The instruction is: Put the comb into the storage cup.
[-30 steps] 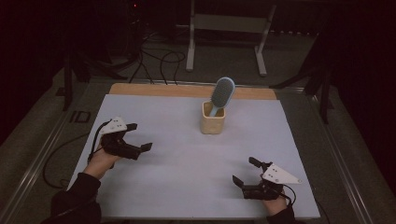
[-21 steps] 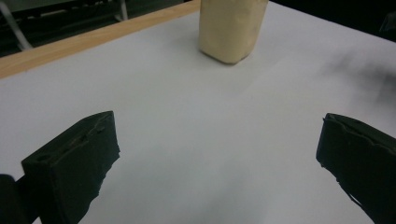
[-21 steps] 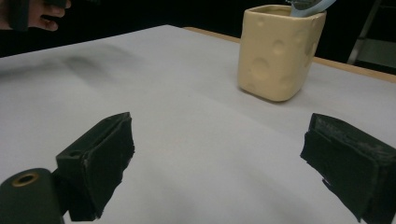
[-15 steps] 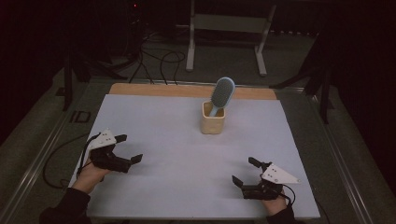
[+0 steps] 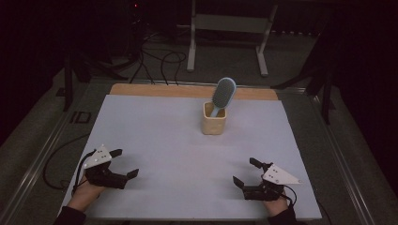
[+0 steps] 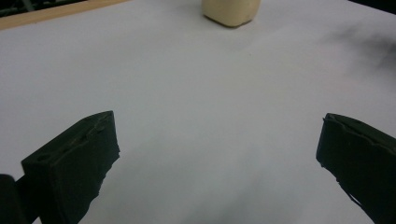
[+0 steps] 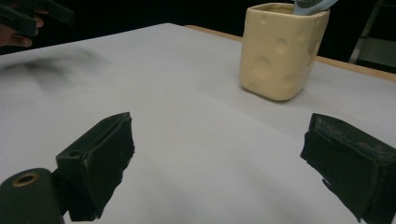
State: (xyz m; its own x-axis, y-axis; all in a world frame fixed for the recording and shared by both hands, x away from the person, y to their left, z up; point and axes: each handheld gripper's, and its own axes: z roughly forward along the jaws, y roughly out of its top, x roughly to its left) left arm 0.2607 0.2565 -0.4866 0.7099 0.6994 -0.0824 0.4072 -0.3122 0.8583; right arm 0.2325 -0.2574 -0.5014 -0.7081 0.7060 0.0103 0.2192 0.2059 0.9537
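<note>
The right gripper (image 7: 217, 163) holds its two black jaws wide apart over the white table (image 7: 187, 135), with a cream dimpled cup (image 7: 280, 51) at one o'clock and the left gripper (image 7: 35, 14) at ten o'clock.

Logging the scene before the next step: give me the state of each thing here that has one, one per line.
Left claw: open, holding nothing, low over the sheet.
Right claw: open, holding nothing, low over the sheet.
Brush: standing head-up in the cup, leaning right.
Cup: upright on the sheet, apart from both claws.
Sheet: flat on the table.
</note>
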